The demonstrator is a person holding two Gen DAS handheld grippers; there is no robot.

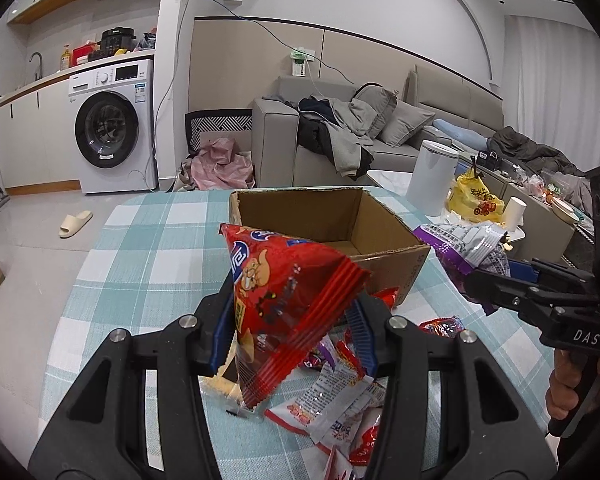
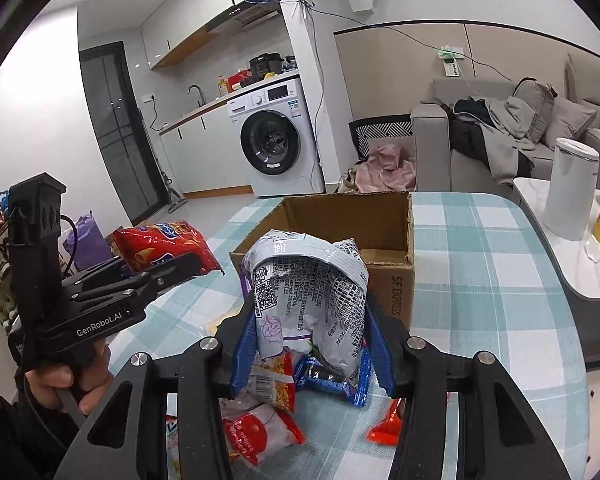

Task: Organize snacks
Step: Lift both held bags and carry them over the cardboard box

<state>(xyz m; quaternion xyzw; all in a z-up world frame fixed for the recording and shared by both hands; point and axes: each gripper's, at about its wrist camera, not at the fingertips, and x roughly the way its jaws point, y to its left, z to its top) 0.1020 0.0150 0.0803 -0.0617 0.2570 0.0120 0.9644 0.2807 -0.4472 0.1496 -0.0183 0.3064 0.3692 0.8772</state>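
Your left gripper jaws clench a red bag; your right gripper jaws clench a grey bag. The box stands open just beyond both, loose snacks heaped on the counter beneath.

The red snack bag hides the near wall of the cardboard box and part of its floor — whether anything lies in there cannot be told. The purple-and-silver packet likewise covers the box's near wall in the right wrist view. Loose packets on the checked tablecloth are partly covered by the left gripper and cut off at the bottom edge; their small print is unreadable. The right gripper runs off the frame's right side — its fingertips sit buried in the packet.
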